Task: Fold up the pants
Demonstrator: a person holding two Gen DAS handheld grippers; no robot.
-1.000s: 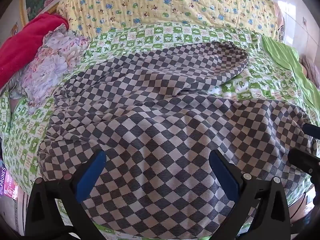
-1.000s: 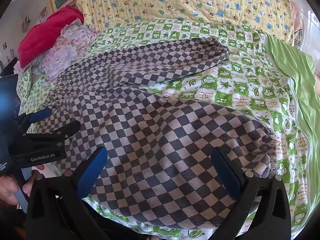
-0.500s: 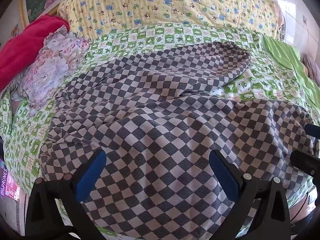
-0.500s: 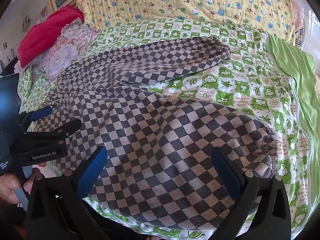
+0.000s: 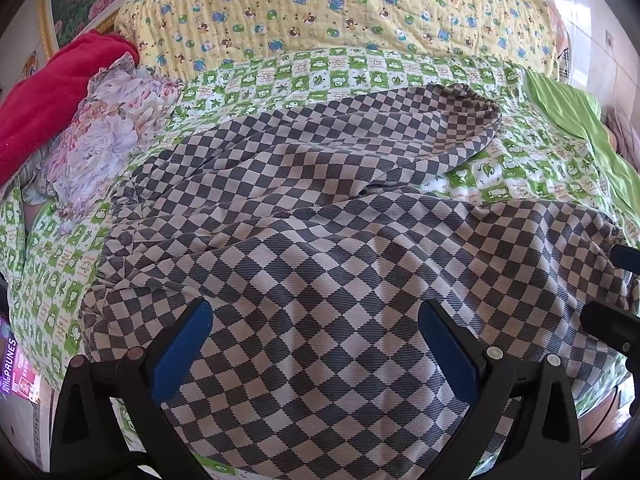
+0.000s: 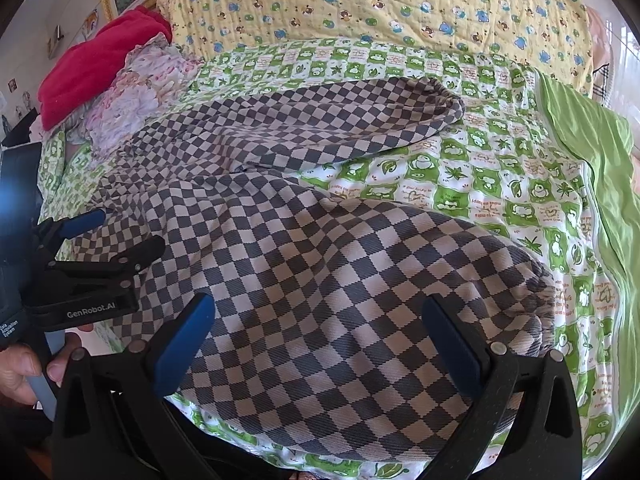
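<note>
Grey-and-white checkered pants point(image 5: 320, 240) lie spread on a bed, both legs running to the right with a gap of sheet between them. The near leg point(image 6: 340, 300) ends in a gathered cuff point(image 6: 536, 300); the far leg's cuff point(image 6: 448, 108) lies further back. My left gripper point(image 5: 316, 340) is open above the near leg's upper part, holding nothing. My right gripper point(image 6: 318, 332) is open above the near leg close to its cuff, holding nothing. The left gripper also shows at the left edge of the right wrist view point(image 6: 92, 264).
The bed has a green-and-white frog-print sheet point(image 6: 500, 184) and a yellow bear-print quilt point(image 5: 340, 12) at the back. A red cloth point(image 5: 52, 92) and a floral garment point(image 5: 108, 140) are piled at back left. A plain green cloth point(image 6: 592, 148) lies at right.
Both grippers have drifted slightly; the pants sit a little lower and closer in both views. Nothing was grasped or released.
</note>
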